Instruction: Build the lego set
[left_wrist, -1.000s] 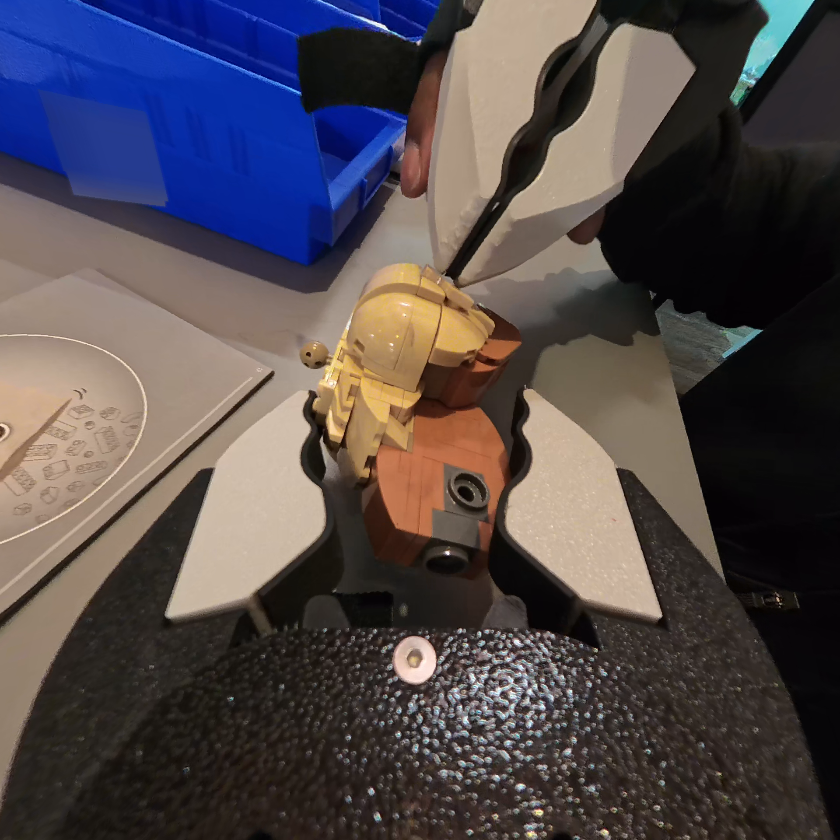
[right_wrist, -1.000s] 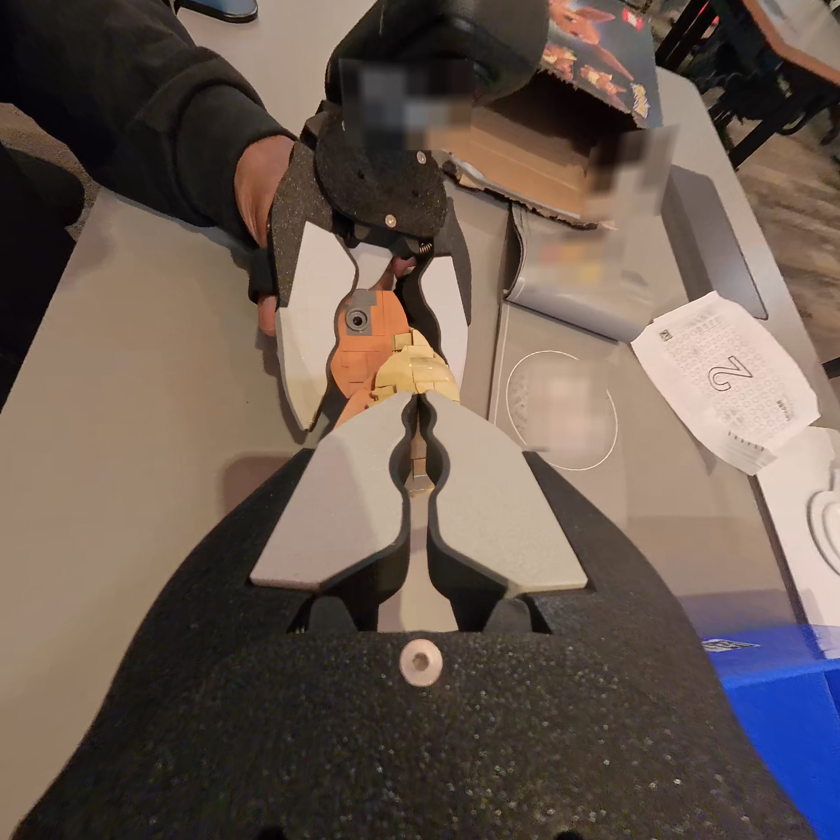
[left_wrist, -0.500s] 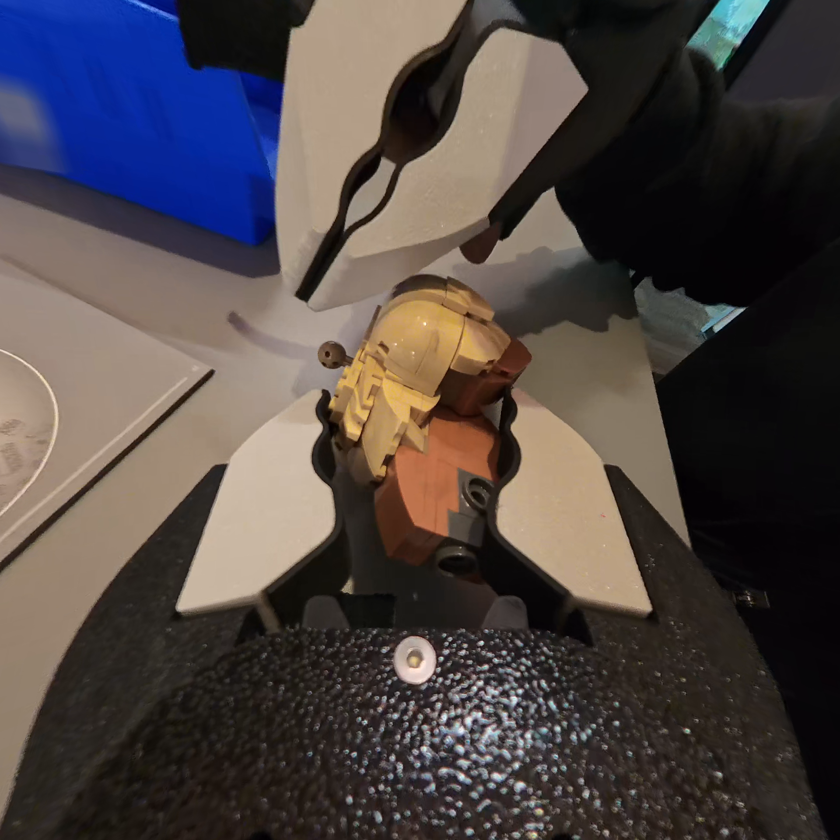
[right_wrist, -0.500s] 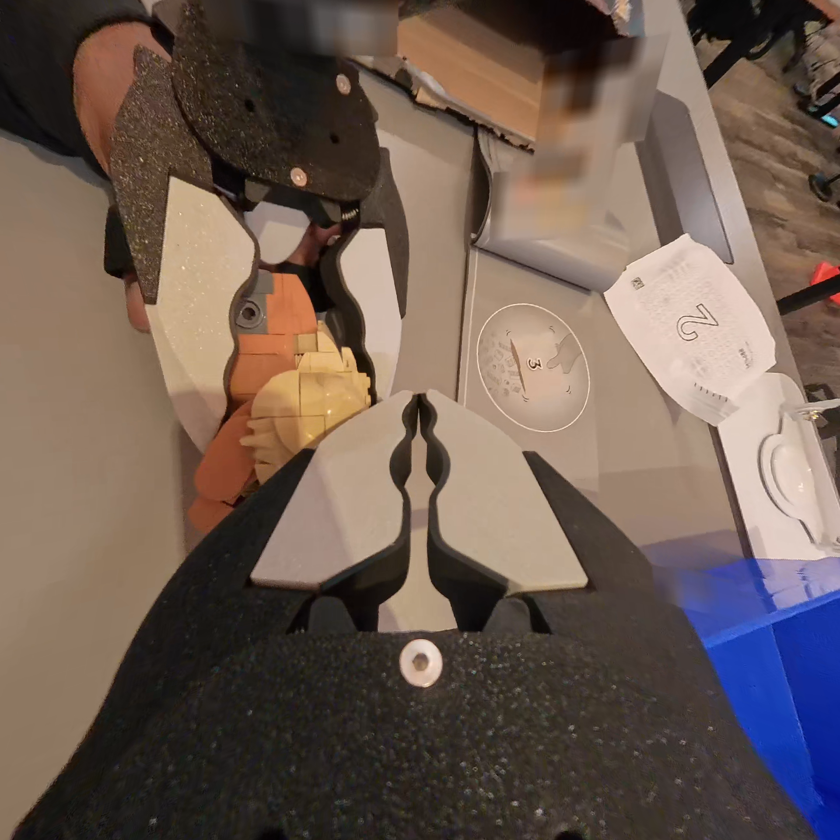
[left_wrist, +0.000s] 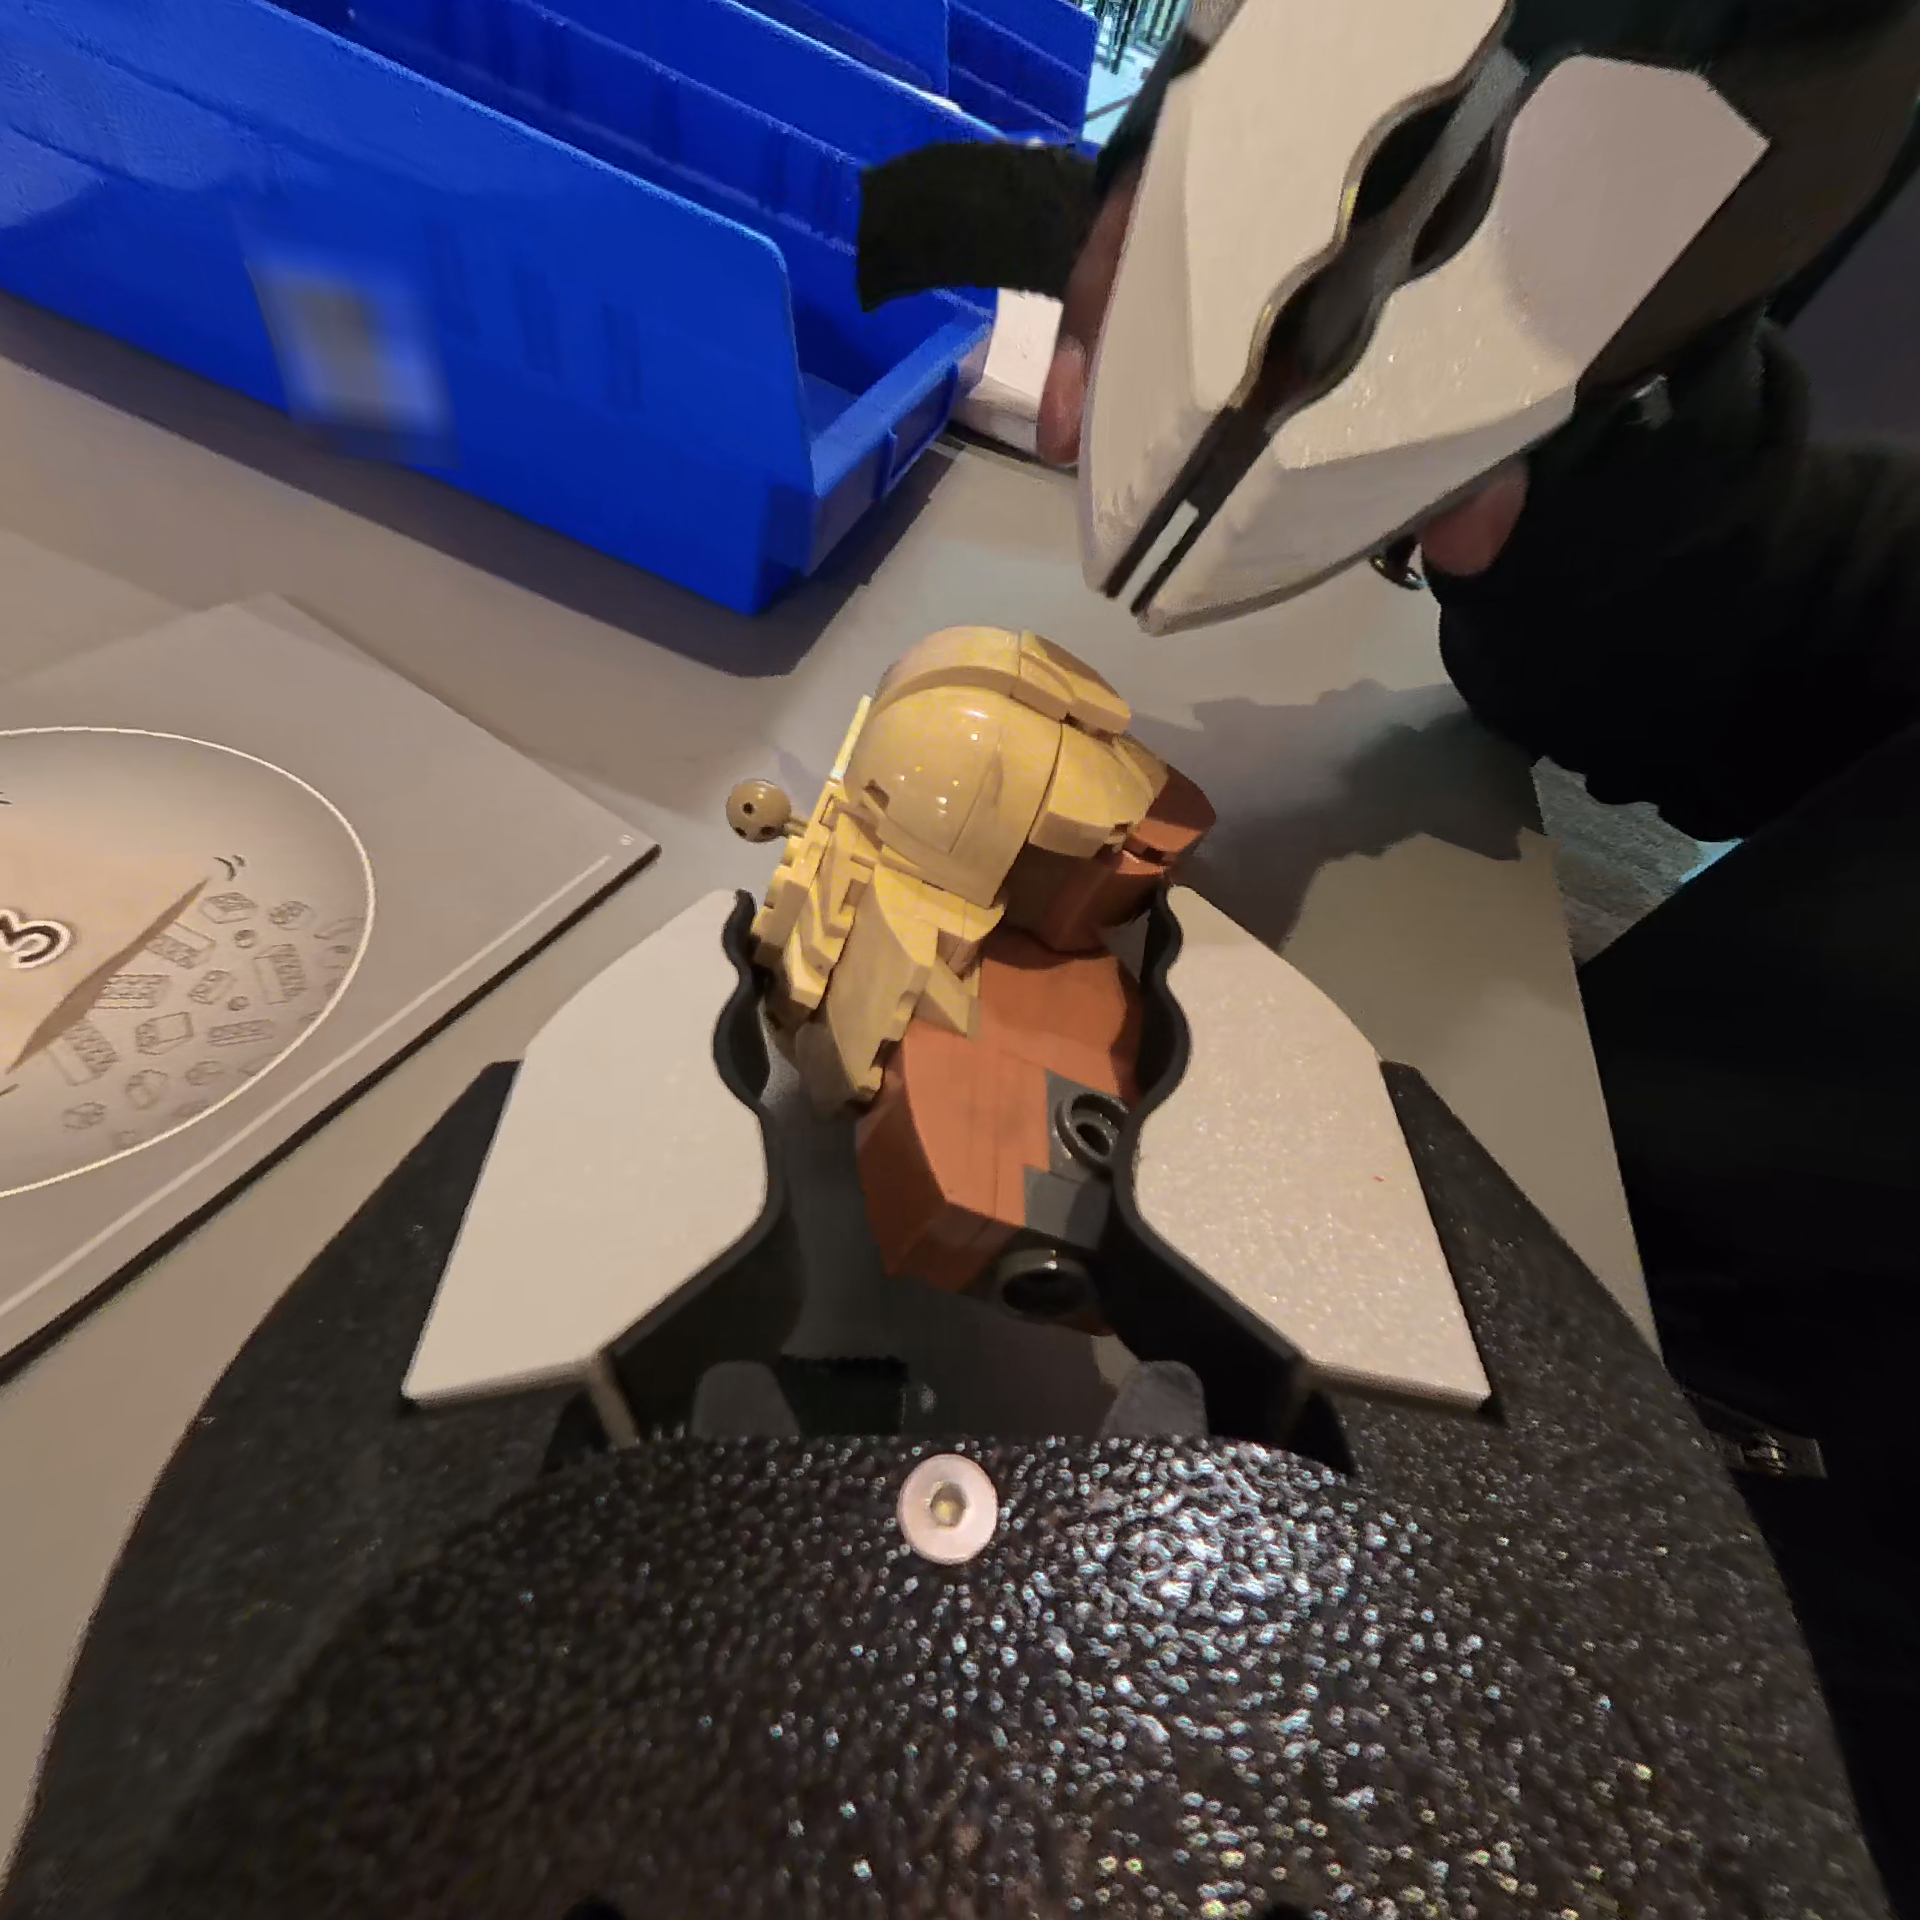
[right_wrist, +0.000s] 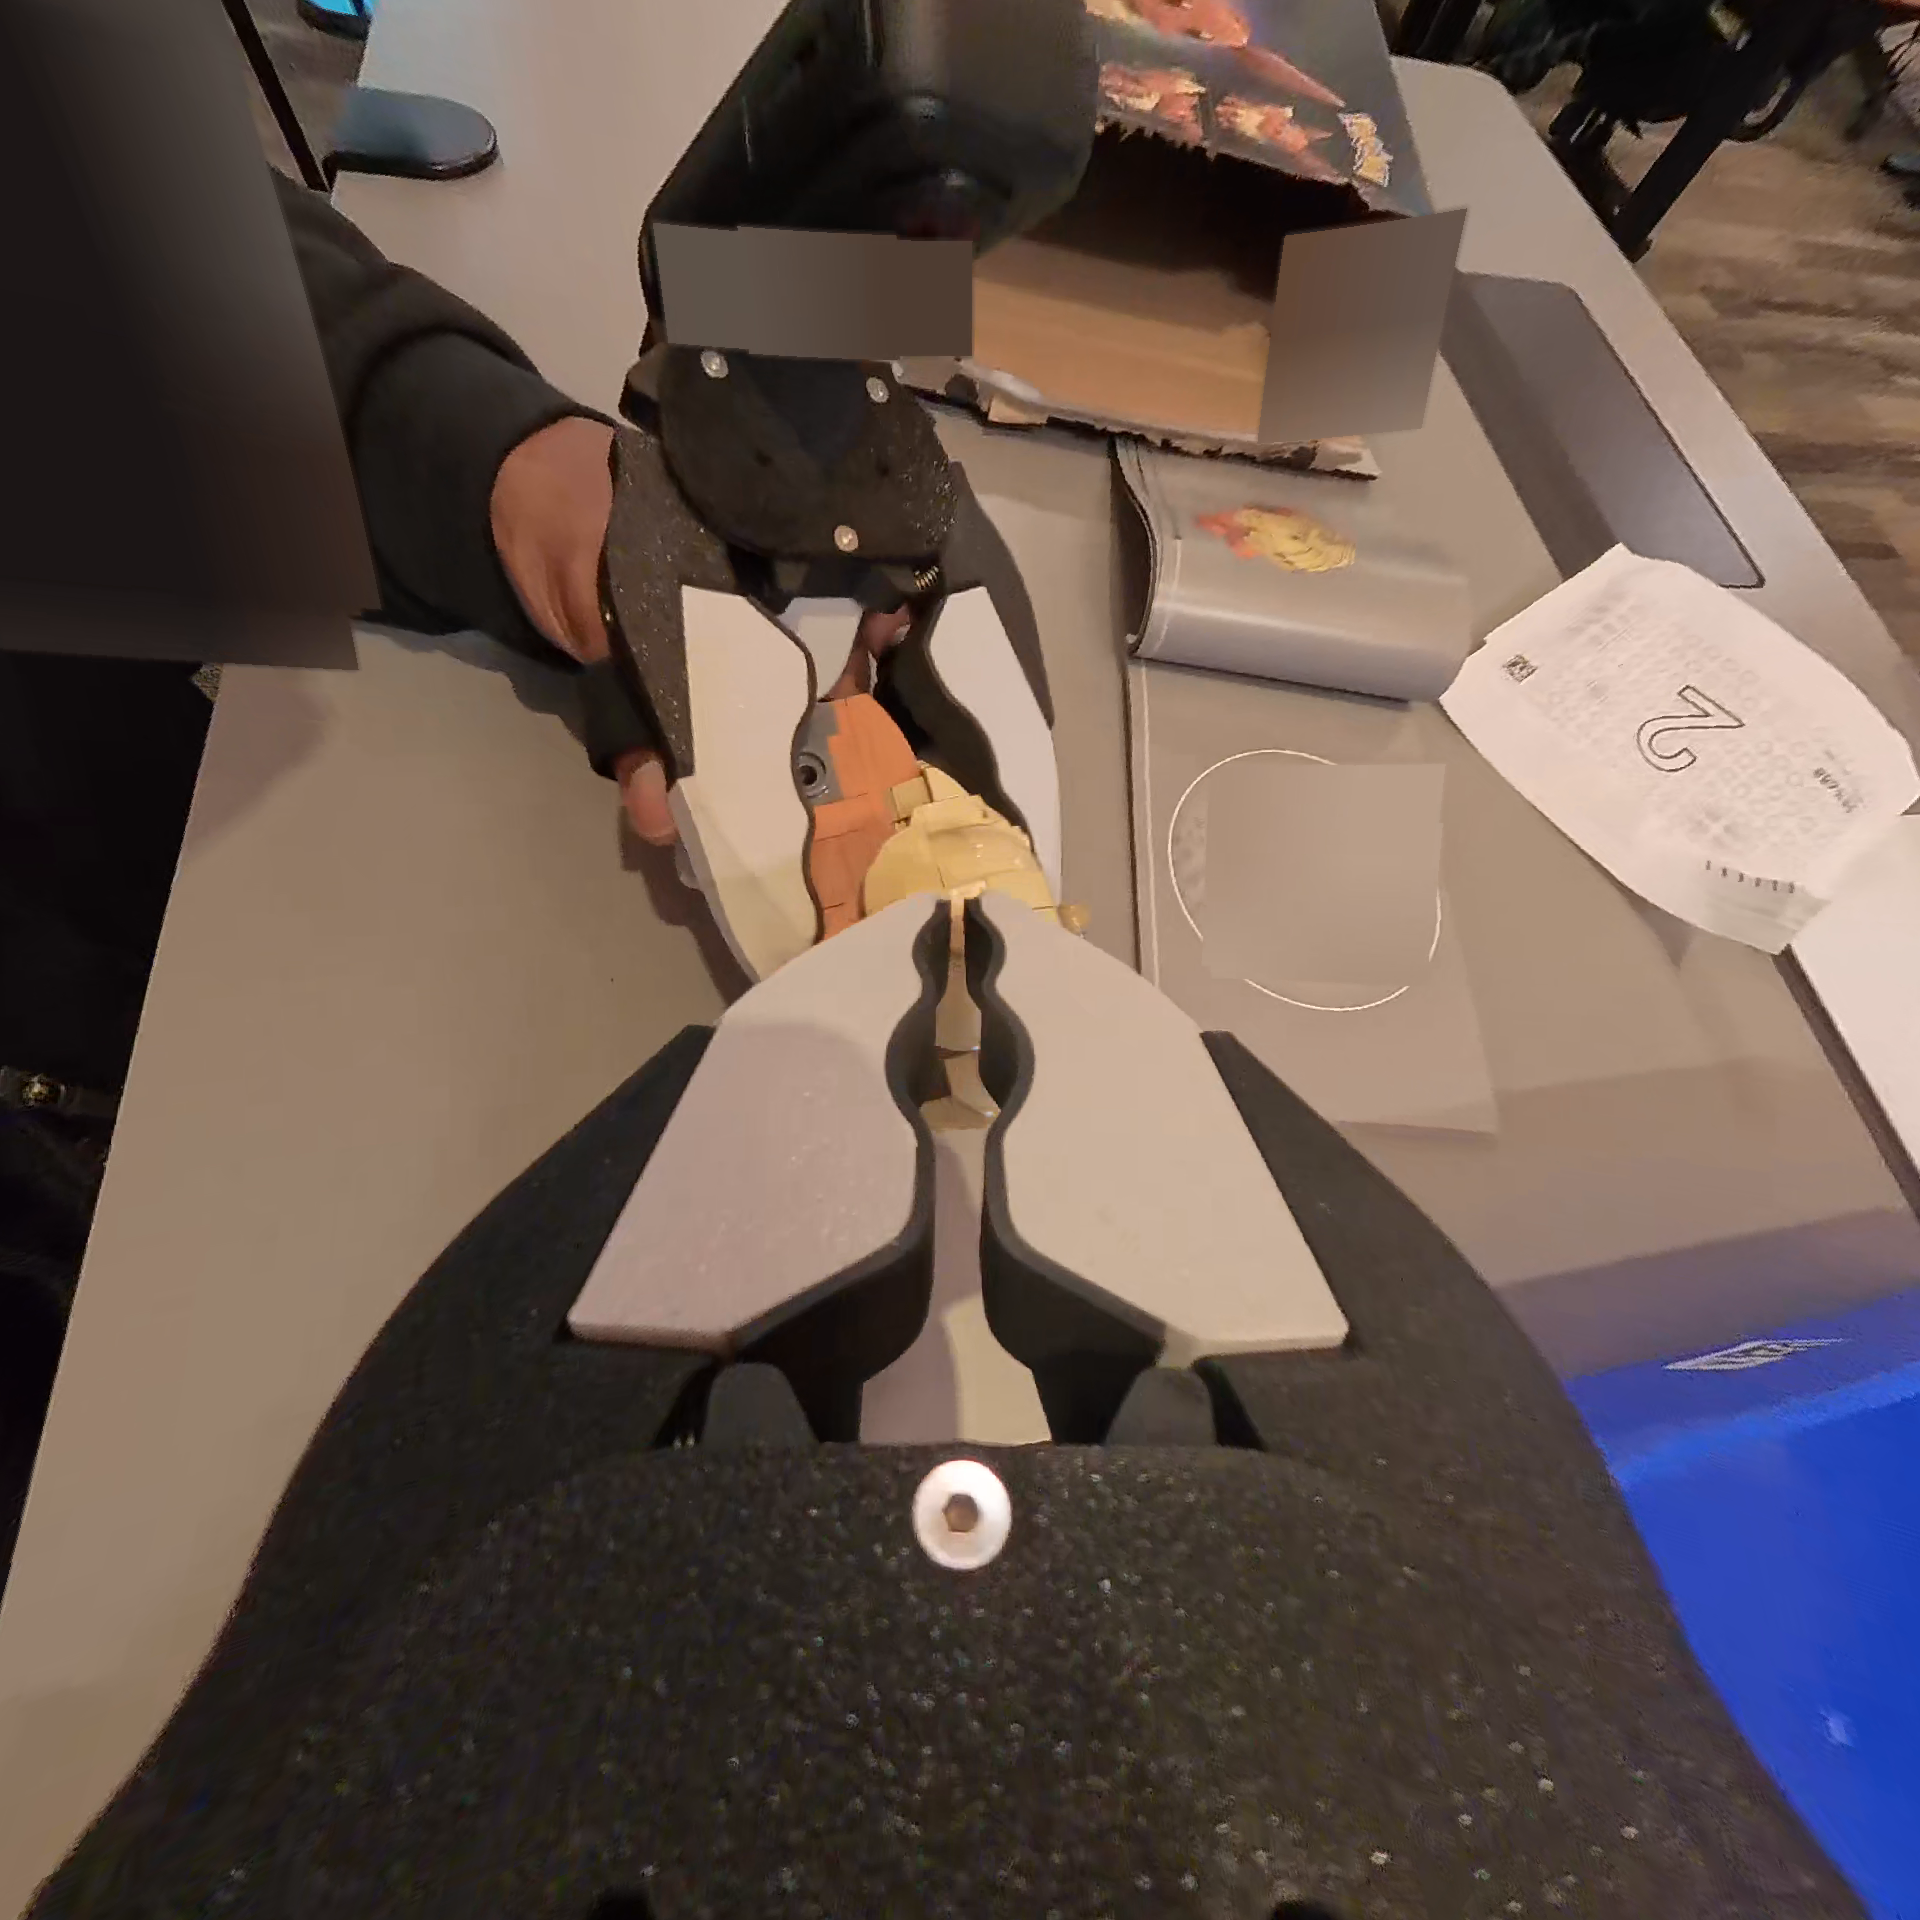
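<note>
A tan and brown brick-built model (left_wrist: 966, 935) stands on a grey tabletop (left_wrist: 1403, 831), gripped by the left claw (left_wrist: 951, 951), whose 2 grey fingers (left_wrist: 1247, 1091) press its flanks, the tan side at 1 pad and the brown body at the other. The right claw (left_wrist: 1132, 597) hovers just above the model's rounded tan top, jaws nearly together with only a thin slit between the tips; nothing shows in its grasp. A blue divided bin (left_wrist: 520, 260) sits behind, a grey instruction booklet (left_wrist: 312, 831) to the left. The model looks light and rigid but made of snapped-together pieces that could pop apart; the solid brown body seems the safest hold, not the small ball stub (left_wrist: 758, 808).
</note>
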